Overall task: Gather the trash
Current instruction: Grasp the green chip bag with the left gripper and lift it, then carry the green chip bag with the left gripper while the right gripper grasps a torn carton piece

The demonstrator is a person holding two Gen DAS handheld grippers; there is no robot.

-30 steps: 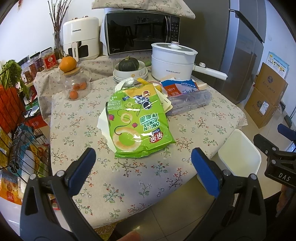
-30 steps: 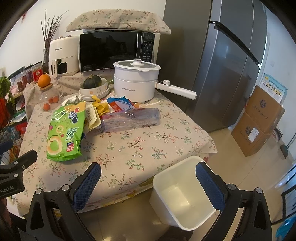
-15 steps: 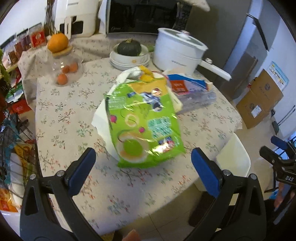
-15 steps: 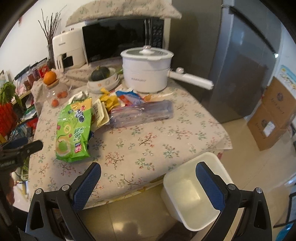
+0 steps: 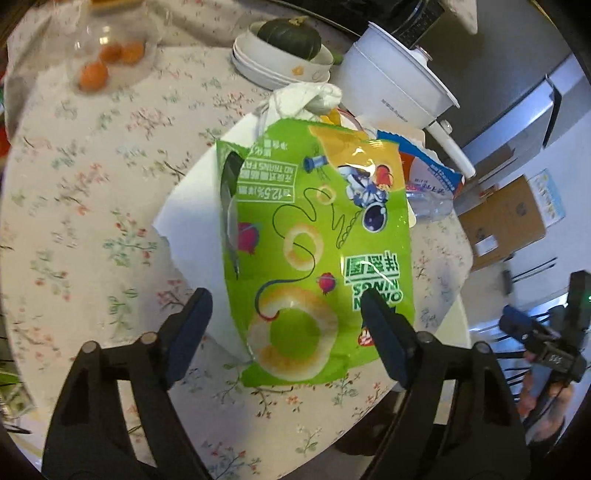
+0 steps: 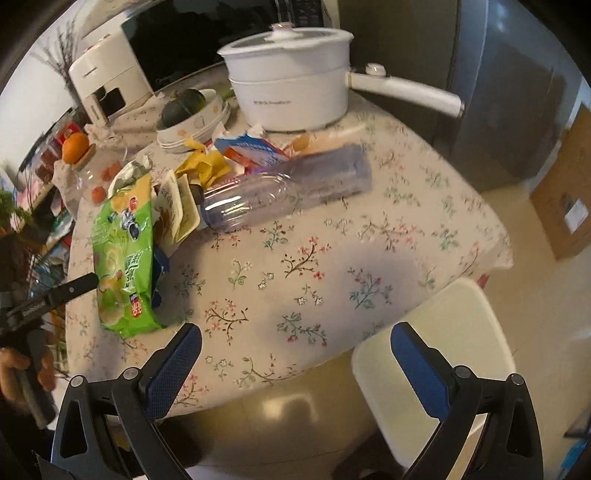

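On floral cloth, glossy crinkled green snack bag lies flat

Between the fingers of the left gripper, closing around it: near end of the snack bag, lying on a paper sheet on the table. Beyond the fingertips: crumpled tissue, then stacked bowls holding a squash. Right of the bag: torn packet, bottle, pot behind. Between the right gripper's fingers: table edge, with the bin under the right finger, below the table.
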